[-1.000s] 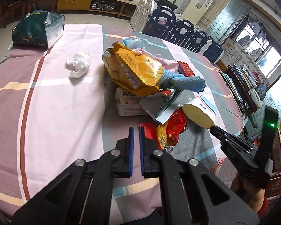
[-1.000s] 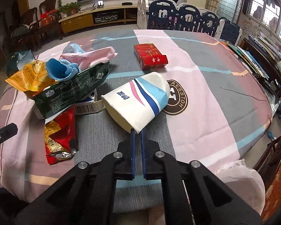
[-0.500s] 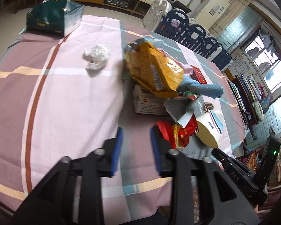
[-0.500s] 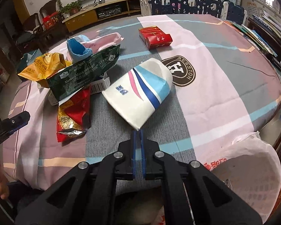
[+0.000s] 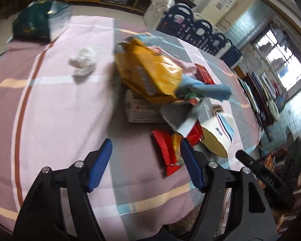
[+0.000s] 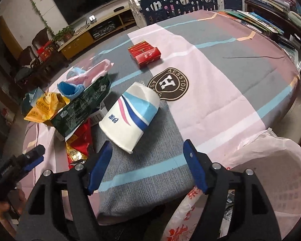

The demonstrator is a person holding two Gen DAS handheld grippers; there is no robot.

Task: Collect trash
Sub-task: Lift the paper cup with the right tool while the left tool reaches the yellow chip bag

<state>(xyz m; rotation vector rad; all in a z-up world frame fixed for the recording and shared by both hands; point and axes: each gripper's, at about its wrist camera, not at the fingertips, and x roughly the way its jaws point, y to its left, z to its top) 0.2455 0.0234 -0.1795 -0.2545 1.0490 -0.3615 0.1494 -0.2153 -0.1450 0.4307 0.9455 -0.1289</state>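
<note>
Opening wide, both claws hold nothing: the right claw (image 6: 146, 164) spreads just short of the paper cup (image 6: 130, 116), which lies on its side near the tabletop (image 6: 220, 92) edge, and the left claw (image 5: 144, 164) spreads over bare cloth with the red snack wrapper (image 5: 166, 150) just ahead of its right finger. The risk I judge is a glancing pad: the crushed cup is light and round enough to roll or skid toward the edge if only one finger meets it, and the two claws converge on the same near pile and could clash. Only the right view shows the white bag-lined bin (image 6: 271, 170) below the near right edge and the red carton (image 6: 145, 54) farther back; only the left view shows the crumpled tissue (image 5: 83, 61) and the green box (image 5: 33, 25) at the far left, though it is blurred.
</note>
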